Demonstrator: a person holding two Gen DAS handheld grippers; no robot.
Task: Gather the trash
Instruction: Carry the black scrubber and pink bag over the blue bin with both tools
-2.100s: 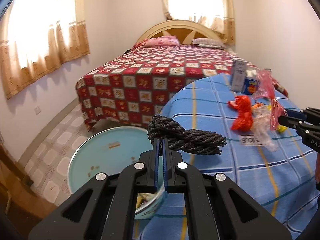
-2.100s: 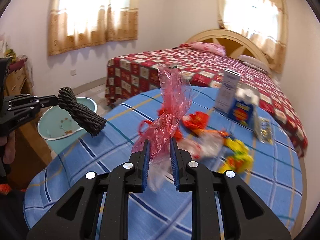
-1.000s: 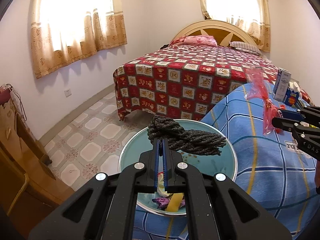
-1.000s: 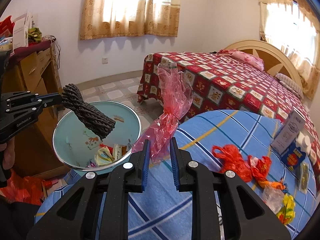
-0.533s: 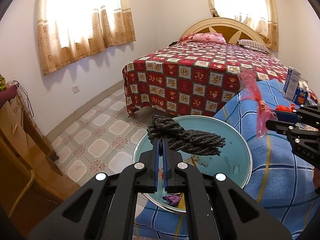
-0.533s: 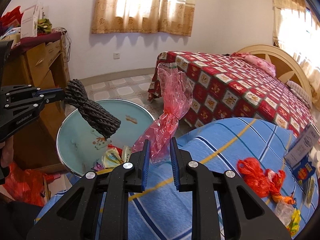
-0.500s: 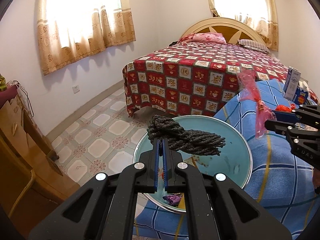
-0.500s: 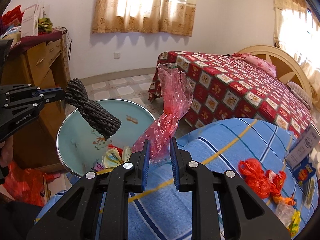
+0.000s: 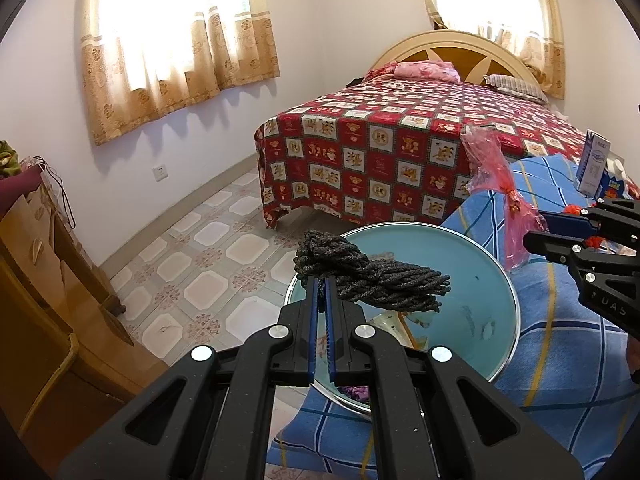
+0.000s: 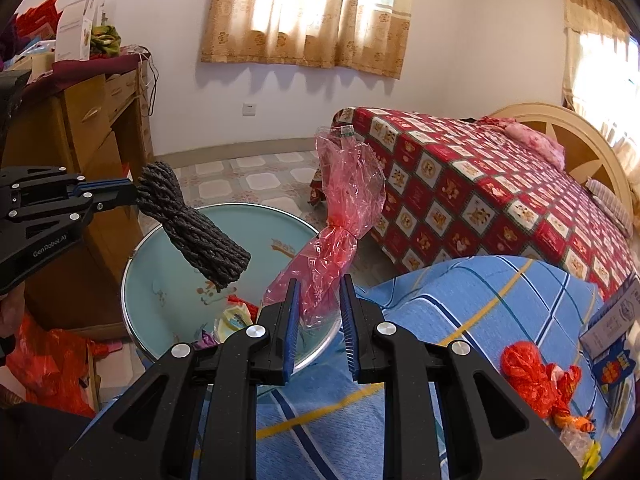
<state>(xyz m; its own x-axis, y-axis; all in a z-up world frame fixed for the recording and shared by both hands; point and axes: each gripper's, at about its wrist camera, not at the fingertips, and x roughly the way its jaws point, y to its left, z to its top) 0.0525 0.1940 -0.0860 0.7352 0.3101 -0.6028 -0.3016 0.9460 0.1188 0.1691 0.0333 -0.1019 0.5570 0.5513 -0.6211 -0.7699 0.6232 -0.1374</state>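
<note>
- Left wrist view: the left gripper [image 9: 320, 286] has its blue-padded fingers [image 9: 312, 312] nearly together, clamped on one end of a dark grey rope bundle [image 9: 372, 278].
- The bundle sticks out to the right, in the air above the round light-blue basin [image 9: 494, 280], not touching it.
- Some wrappers lie in the bottom of the basin, partly hidden by the gripper.
- At the right edge the right gripper [image 9: 538, 228] comes in sideways, holding a crumpled red plastic bag [image 9: 498, 188] upright by the basin's far-right rim, over the edge of the blue checked cloth [image 9: 560, 344].
- A white and blue carton [image 9: 594, 168] stands further back on that cloth; behind is a bed with a red patchwork cover [image 9: 400, 140].
- Right wrist view: the right gripper [image 10: 320, 312] has its fingers [image 10: 290, 320] a little apart, pressed on the lower end of the red plastic bag [image 10: 344, 208], which rises between them.
- The basin [image 10: 160, 272] lies to the left and beyond, with coloured wrappers [image 10: 232, 316] inside.
- The left gripper [image 10: 132, 192] reaches in from the left with the rope bundle [image 10: 192, 228] hanging aslant over the basin.
- More red wrappers [image 10: 532, 376] lie on the blue checked cloth [image 10: 460, 312] at the right.
</note>
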